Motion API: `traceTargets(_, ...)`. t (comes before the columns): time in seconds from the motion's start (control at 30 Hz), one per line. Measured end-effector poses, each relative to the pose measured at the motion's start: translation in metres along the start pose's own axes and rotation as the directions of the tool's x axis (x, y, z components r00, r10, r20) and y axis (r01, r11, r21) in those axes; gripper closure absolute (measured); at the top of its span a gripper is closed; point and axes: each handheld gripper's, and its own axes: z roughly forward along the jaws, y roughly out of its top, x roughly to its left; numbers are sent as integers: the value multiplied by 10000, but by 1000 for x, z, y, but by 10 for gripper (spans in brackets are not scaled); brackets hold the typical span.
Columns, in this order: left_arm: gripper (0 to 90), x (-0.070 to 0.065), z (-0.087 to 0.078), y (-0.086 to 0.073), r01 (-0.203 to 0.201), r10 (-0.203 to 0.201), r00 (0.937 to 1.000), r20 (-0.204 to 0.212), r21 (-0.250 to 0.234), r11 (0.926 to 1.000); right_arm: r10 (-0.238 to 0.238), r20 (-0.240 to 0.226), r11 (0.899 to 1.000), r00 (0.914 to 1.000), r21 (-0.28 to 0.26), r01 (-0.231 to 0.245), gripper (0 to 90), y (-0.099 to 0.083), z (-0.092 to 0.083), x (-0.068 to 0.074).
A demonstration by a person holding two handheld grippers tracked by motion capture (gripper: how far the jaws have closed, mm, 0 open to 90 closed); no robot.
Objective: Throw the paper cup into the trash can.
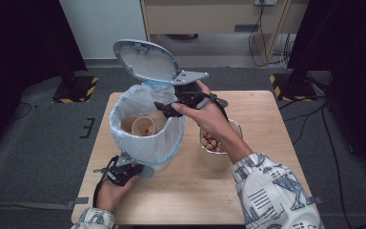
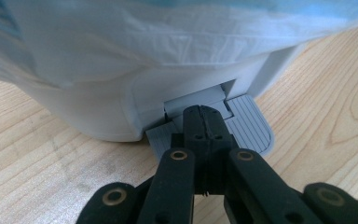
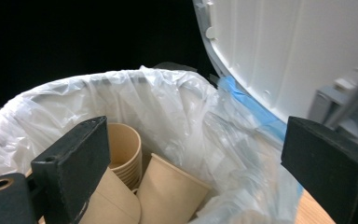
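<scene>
Grey carpet surrounds the light wooden table [image 1: 267,124] where you work, with dark stands and yellow-black striped bases at the far corners. On the table stands a white pedal bin [image 1: 147,138] lined with a pale plastic bag [image 1: 124,112], its lid [image 1: 145,59] tipped up and back.

Your left gripper [image 1: 140,171] sits low at the near foot of the bin, and in the left gripper view its jaws are pressed together, their tips resting on the grey ribbed pedal [image 2: 247,128] at the bin's base.

Your right gripper [image 1: 167,109] hovers over the right side of the bin's rim, just under the raised lid. In the right gripper view its jaws stand wide apart with nothing between them, looking down into the bag.

Inside the bin lie several brown paper cups [image 3: 163,196]: one stack sits upright toward the far side, and others lie tilted beside it. From above, something small and red shows inside one of them.

Just right of the bin, partly behind your right forearm, stands another paper cup [image 1: 217,155] holding small round pieces, tan and red.
</scene>
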Motion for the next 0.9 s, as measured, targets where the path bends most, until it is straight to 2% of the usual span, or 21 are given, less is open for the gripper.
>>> traceTargets(0.9,900,0,0,0,4,-4,10000,-7,-20,10000,751,906,9971,9931,-166,-739,78,-17,-34,-34)
